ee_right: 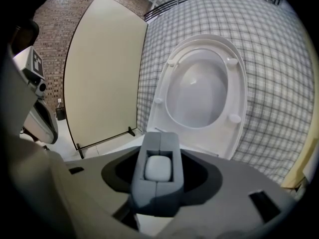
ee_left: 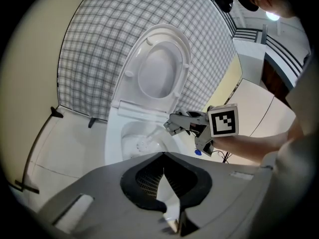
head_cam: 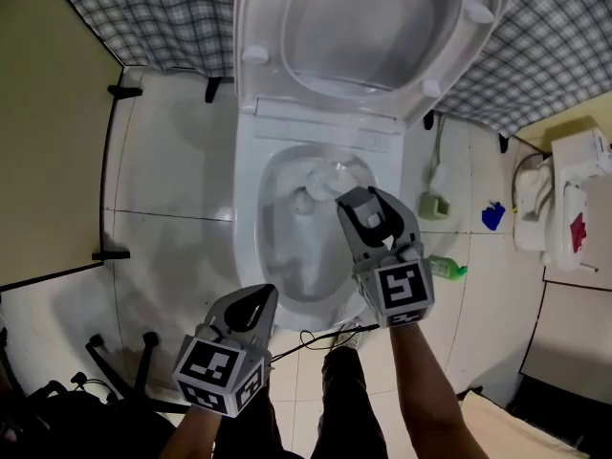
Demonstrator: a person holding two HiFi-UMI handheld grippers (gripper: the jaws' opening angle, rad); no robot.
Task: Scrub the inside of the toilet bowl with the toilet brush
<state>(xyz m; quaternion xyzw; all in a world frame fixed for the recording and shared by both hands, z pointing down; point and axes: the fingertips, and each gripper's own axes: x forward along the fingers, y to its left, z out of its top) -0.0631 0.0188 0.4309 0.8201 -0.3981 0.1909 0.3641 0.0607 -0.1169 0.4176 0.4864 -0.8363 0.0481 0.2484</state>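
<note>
The tiled floor [head_cam: 172,180] spreads under both tongs. A checked wall [head_cam: 163,17] stands beyond them, and a pale partition [head_cam: 48,142] stands off to the left of the left tongs.

Ahead of the right tongs [head_cam: 350,205], the toilet's lid [head_cam: 368,27] is tipped up against the checked wall. The toilet bowl [head_cam: 273,256] lies open directly beneath and in front of these tongs. The right tongs hang over the right half of the bowl, pointing down and forward into it. Their jaws are clamped round the white handle of the toilet brush [head_cam: 320,182].

The brush runs from the jaw tips down into the bowl. Its pale bristled head sits just beyond the tips, low at the back of the bowl. Whether the bristles press on the porcelain cannot be told.

The left tongs [head_cam: 260,299] are nearer the person and to the left of the right tongs, by the front left edge of the bowl. Their jaws are closed tip to tip with nothing between them.

To the right of the right tongs, a green bottle [head_cam: 445,268] lies on the floor close by the bowl's side. A small blue thing [head_cam: 492,216] sits farther right.
</note>
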